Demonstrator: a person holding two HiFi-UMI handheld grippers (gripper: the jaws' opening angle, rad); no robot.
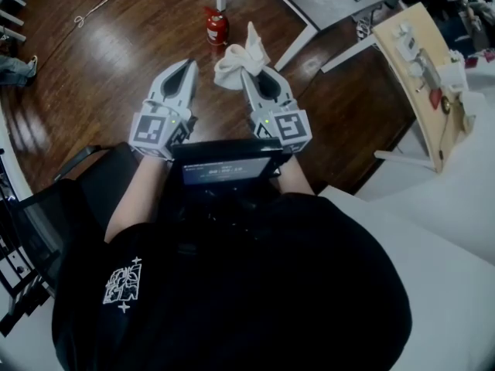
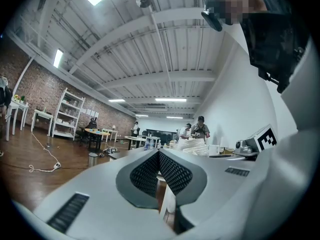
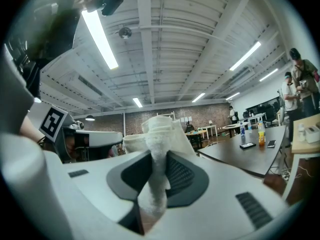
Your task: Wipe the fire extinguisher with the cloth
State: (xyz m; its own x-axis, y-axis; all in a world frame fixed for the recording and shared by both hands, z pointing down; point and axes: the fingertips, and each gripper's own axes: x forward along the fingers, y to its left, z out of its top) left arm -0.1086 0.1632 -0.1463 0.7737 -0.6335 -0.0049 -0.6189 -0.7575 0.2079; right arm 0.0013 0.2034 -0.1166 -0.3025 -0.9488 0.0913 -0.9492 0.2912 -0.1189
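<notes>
On the brown wood floor (image 1: 116, 68), a little way past both tools, the small red fire extinguisher (image 1: 216, 27) stood all by itself. Up in front of the person, the right tool (image 1: 252, 72) was shut tight on the white cloth (image 1: 234, 62), which bunched up above the tips and hung down between the jaws. Just beside it, the left tool (image 1: 187, 64) had its jaws pressed together with nothing between them, and it did not touch the cloth or the fire extinguisher
</notes>
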